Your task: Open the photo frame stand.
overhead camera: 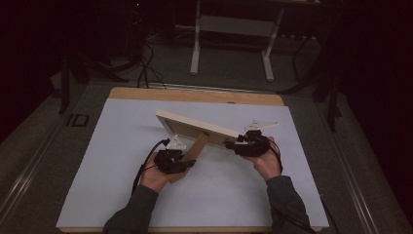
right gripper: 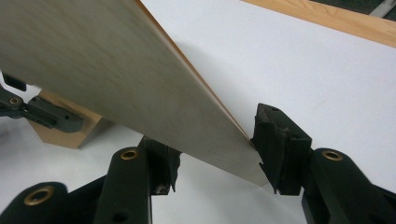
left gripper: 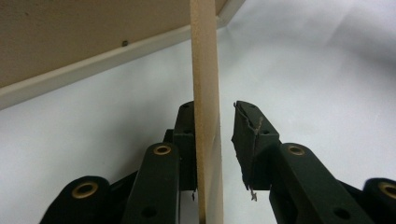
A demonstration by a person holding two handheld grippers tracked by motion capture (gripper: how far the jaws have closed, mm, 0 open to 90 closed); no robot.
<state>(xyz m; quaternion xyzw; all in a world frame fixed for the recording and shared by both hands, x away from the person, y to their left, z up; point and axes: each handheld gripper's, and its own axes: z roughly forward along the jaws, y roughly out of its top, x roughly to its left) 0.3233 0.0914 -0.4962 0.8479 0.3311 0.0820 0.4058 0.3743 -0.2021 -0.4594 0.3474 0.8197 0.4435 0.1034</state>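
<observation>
L tongs (left gripper: 212, 140) straddle frame's stand (left gripper: 205, 93), loose; R tongs (right gripper: 215, 154) clamp frame (right gripper: 116, 70).

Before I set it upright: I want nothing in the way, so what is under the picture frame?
Under the tilted picture frame lies the white mat, with the frame's brown stand propped behind it. The mat directly below its lower edge is hidden.

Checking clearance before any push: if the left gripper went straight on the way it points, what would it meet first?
Probably the picture frame's back: the left gripper, jaws apart around the stand leg, points along that leg toward it. Depth is unclear.
</observation>
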